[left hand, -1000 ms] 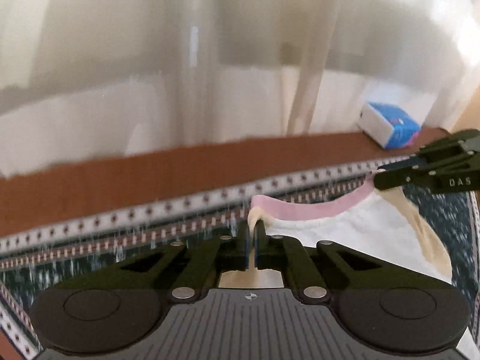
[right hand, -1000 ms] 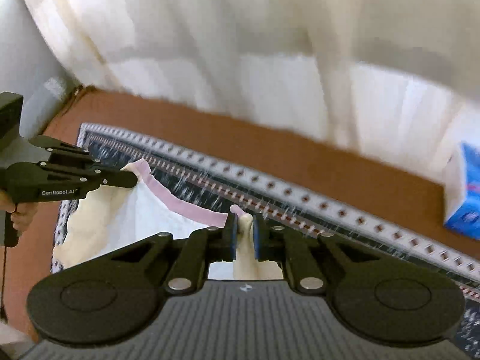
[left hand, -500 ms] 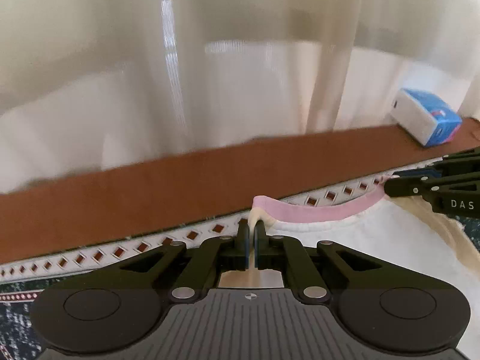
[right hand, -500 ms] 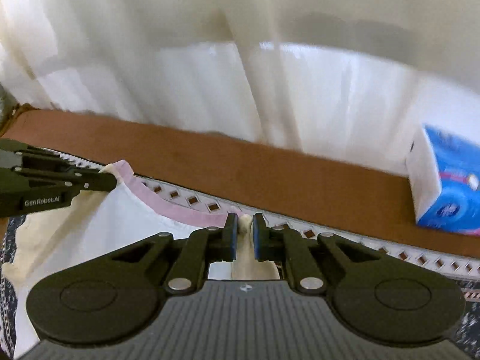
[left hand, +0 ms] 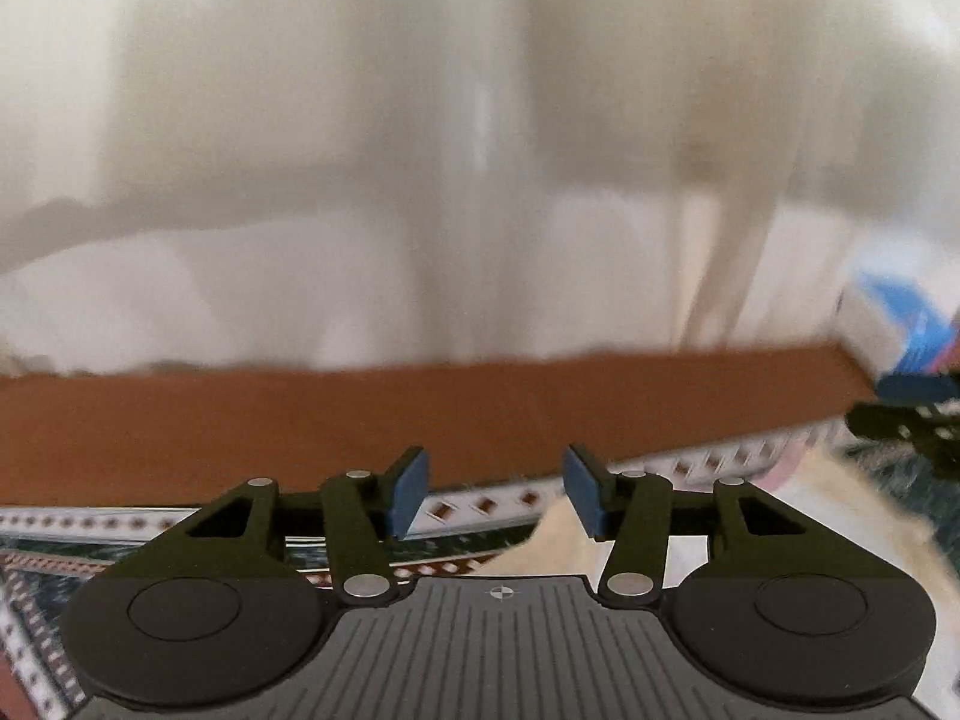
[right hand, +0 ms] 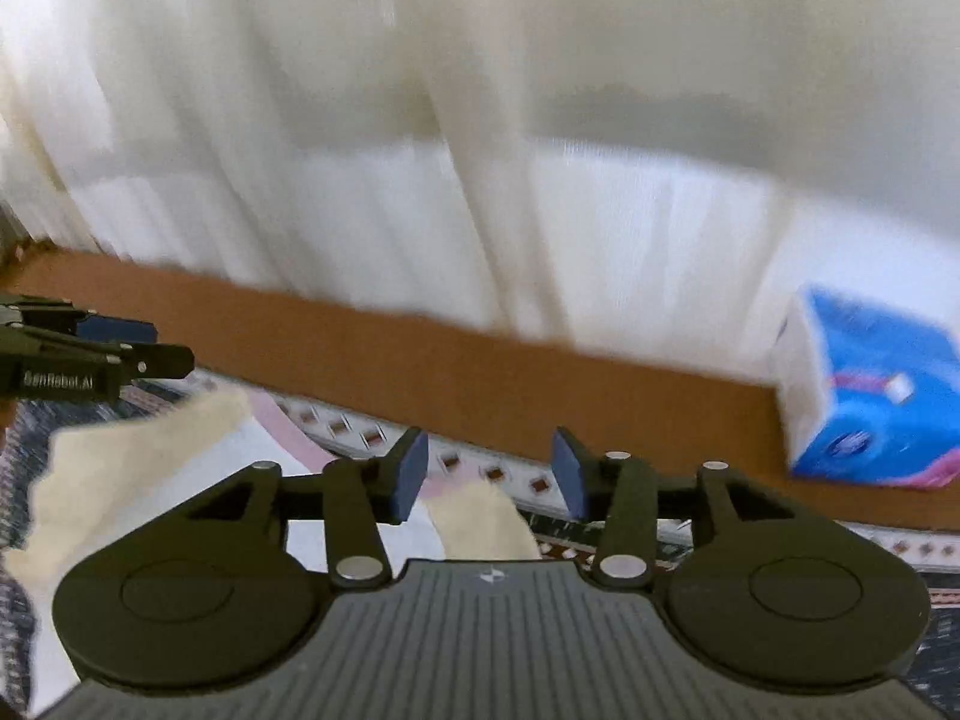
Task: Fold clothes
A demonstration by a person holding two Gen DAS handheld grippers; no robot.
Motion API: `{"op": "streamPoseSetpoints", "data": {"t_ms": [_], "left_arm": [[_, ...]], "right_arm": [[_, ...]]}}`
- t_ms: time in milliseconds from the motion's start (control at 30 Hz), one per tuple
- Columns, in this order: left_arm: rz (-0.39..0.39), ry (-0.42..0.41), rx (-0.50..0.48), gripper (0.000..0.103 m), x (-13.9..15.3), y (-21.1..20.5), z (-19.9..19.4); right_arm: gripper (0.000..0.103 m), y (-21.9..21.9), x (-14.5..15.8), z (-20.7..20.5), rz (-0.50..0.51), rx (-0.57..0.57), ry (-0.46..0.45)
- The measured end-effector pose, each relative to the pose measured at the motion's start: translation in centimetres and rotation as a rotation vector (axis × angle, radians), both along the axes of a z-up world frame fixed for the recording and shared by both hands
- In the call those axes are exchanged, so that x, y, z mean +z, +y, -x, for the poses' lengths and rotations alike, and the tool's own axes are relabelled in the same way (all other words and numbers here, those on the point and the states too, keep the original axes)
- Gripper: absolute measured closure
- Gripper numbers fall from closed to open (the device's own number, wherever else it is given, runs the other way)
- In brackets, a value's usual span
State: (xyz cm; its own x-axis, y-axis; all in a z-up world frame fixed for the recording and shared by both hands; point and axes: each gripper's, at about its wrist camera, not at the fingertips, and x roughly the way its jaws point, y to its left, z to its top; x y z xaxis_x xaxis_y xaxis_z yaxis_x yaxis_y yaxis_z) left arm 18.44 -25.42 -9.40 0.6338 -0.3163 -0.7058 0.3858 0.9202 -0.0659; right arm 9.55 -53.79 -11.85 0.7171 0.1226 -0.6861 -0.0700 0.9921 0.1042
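Cream garment (right hand: 138, 462), pink-collared, lies released; both hand-held grippers' jaws have just parted.

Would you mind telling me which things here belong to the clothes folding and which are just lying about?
Part of the job:
- cream garment with pink neckline, lying released
- left gripper, jaws just opened
- right gripper, jaws just opened

Just lying about:
- blue tissue pack
- patterned cloth underneath
- white curtain

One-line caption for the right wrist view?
Right gripper open above the cream garment, blue tissue pack at right.
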Motion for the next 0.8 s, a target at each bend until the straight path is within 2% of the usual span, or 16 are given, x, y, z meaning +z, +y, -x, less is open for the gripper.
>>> {"op": "streamPoseSetpoints", "data": {"t_ms": [67,167,300,400,500,633,800], "left_arm": [[0.05,-0.019,0.018,0.03,2.2,1.9,2.4],[0.104,-0.007,0.029,0.029,4.0,4.2,6.7],[0.119,0.091,0.053,0.029,2.4,6.7,12.9],[0.15,0.193,0.091,0.029,-0.4,7.9,16.2],[0.198,0.266,0.145,0.03,-2.7,9.0,18.1],[0.244,0.308,0.193,0.031,-4.2,9.1,17.3],[0.297,0.359,0.235,0.031,-5.5,8.8,15.5]], "right_arm": [[0.047,-0.5,2.7,2.1,-0.031,-0.005,-0.056],[0.042,-1.4,6.2,6.5,-0.101,-0.008,-0.129],[0.042,-2.0,8.3,13.1,-0.166,0.004,-0.154],[0.042,-2.0,7.6,17.6,-0.209,-0.023,-0.102],[0.042,-1.5,5.0,21.8,-0.207,-0.061,0.0],[0.042,-0.5,1.6,26.3,-0.211,-0.117,0.138],[0.042,0.4,-0.5,30.4,-0.266,-0.181,0.228]]}}
